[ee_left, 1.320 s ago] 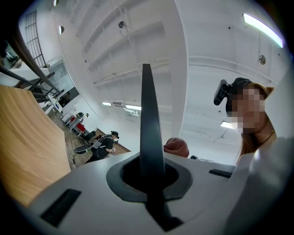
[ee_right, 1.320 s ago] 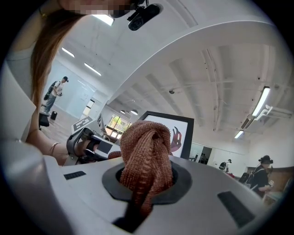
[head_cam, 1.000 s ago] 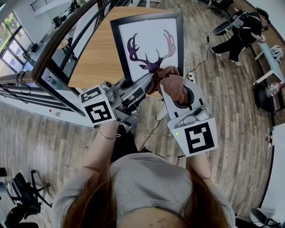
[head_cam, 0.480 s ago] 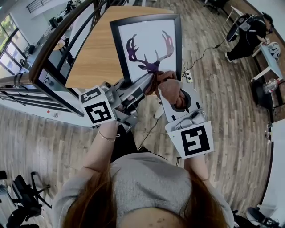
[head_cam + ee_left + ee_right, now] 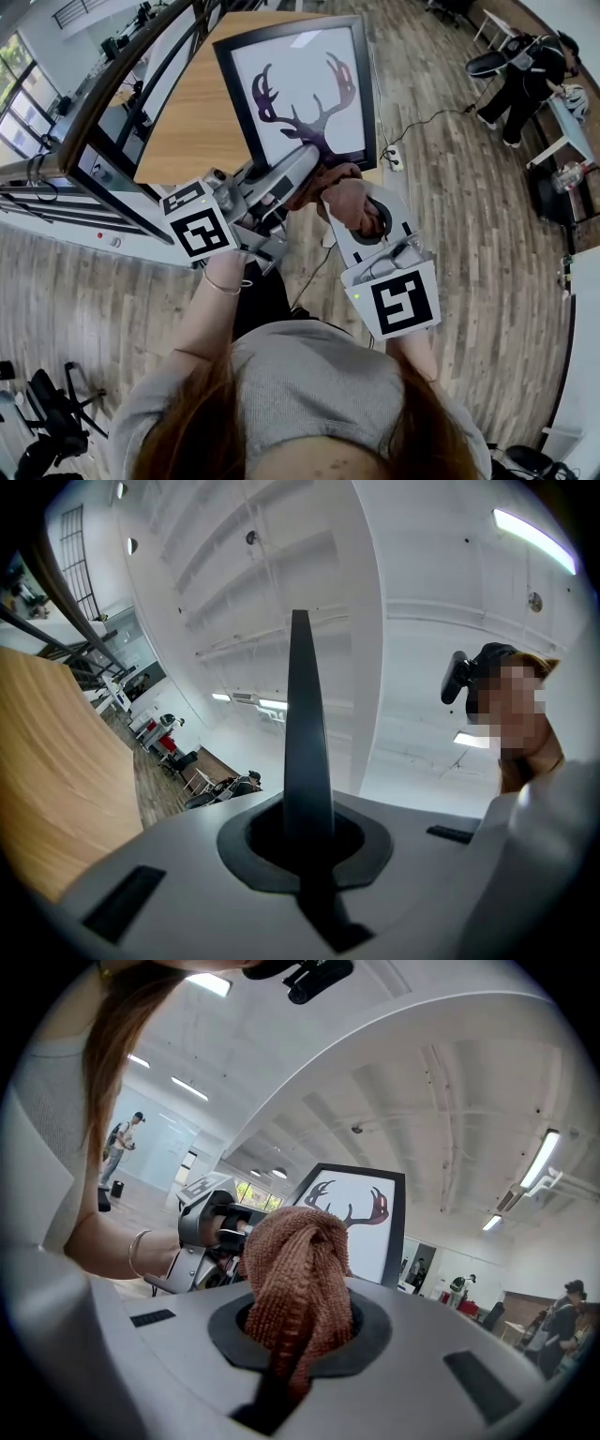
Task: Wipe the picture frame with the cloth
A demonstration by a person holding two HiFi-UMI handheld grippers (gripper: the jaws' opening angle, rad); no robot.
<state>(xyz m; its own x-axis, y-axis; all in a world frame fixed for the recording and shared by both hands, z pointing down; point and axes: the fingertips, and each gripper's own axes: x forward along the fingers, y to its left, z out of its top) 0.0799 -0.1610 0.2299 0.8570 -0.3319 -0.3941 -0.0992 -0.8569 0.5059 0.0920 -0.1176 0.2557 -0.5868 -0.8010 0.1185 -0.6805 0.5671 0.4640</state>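
The picture frame (image 5: 300,84), black-edged with a dark antler print on white, stands tilted up at the near edge of the wooden table (image 5: 187,112). My left gripper (image 5: 302,162) is shut on its lower left edge. In the left gripper view that edge rises as a thin dark blade between the jaws of the left gripper (image 5: 300,724). My right gripper (image 5: 345,192) is shut on a bunched brown cloth (image 5: 333,183), which lies against the frame's bottom border. In the right gripper view the cloth (image 5: 295,1269) hides the jaws, and the frame (image 5: 361,1232) stands just behind it.
A dark railing with glass panels (image 5: 112,103) runs along the table's left side. A power strip and cable (image 5: 394,157) lie on the plank floor to the right. A person (image 5: 525,66) bends over at the far right. An office chair (image 5: 47,412) stands at the lower left.
The right gripper has drawn the cloth down from the base of the antler print to the frame's bottom border. The left gripper has kept its hold.
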